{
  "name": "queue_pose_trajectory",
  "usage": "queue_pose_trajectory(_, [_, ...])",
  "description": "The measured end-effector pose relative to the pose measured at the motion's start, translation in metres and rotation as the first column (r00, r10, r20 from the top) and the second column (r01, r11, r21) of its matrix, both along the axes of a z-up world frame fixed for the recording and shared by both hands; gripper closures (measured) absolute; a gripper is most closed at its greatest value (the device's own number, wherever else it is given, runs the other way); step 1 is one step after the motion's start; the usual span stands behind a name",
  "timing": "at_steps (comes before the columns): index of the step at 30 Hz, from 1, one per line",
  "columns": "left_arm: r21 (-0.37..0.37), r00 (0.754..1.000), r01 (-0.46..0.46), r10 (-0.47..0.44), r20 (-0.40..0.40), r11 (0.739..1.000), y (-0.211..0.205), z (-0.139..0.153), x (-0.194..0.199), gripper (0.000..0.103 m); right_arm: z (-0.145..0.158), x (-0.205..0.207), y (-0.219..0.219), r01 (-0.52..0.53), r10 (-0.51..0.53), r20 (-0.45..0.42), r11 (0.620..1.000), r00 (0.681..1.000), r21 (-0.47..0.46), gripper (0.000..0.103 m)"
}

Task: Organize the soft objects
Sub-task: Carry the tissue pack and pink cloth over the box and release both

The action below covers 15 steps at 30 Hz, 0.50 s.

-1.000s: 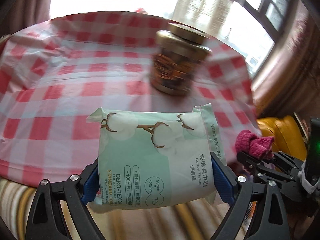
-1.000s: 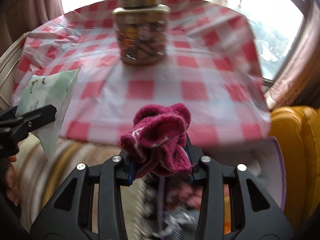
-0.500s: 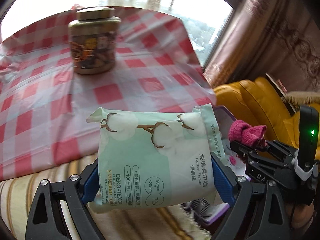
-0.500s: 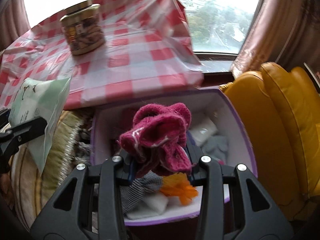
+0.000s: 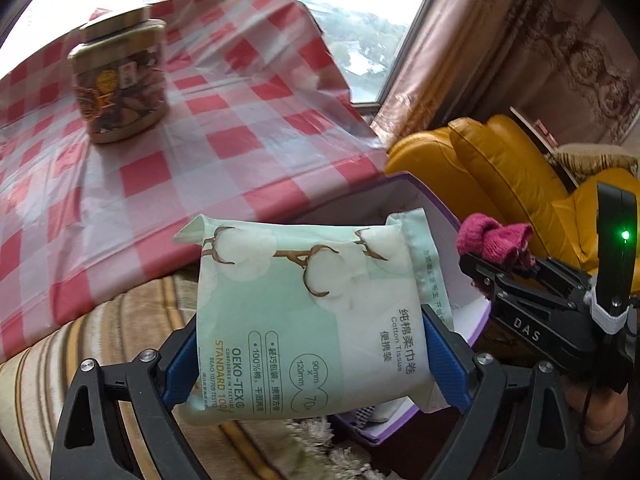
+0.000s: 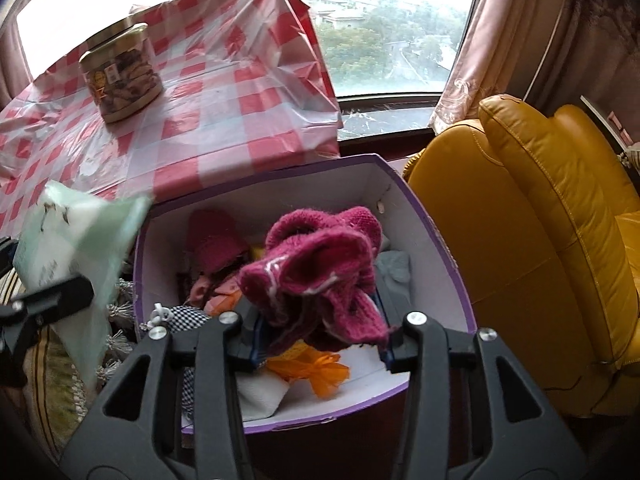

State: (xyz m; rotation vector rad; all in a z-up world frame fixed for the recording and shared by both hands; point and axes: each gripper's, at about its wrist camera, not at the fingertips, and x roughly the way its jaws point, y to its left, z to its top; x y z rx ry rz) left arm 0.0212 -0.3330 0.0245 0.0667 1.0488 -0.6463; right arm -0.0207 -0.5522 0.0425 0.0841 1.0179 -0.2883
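Observation:
My left gripper is shut on a pale green pack of cotton tissue and holds it in the air at the left edge of a purple-rimmed box. The pack also shows in the right wrist view. My right gripper is shut on a crimson knitted cloth and holds it over the open box. The box holds several soft items: a pink knit piece, an orange cloth, a checked cloth. The right gripper with the crimson cloth shows in the left wrist view.
A table with a red-and-white checked cloth stands behind the box, with a gold-lidded jar on it. A yellow leather armchair is right of the box. A striped fringed cushion lies lower left. A window is behind.
Both grippers have swung right, off the table and toward the box. The crimson cloth now hangs above the open box and the tissue pack has come up to its left rim.

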Motion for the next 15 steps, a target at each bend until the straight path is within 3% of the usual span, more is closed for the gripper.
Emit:
queue_pose_trajectory(5, [0.040,1.000,0.019,-0.018,-0.012,0.999,-0.009,-0.005,-0.003,0.001,0.002,-0.007,-0.004,0.030,-0.030,0.008,0.999,1.000,0.013,0.023])
queue_pose_trajectory(15, [0.082,0.999,0.027,-0.025,-0.027,0.996,0.029,-0.005,-0.047,0.001,0.002,-0.059,0.040,0.030,-0.030,-0.005,0.997,1.000,0.078,0.020])
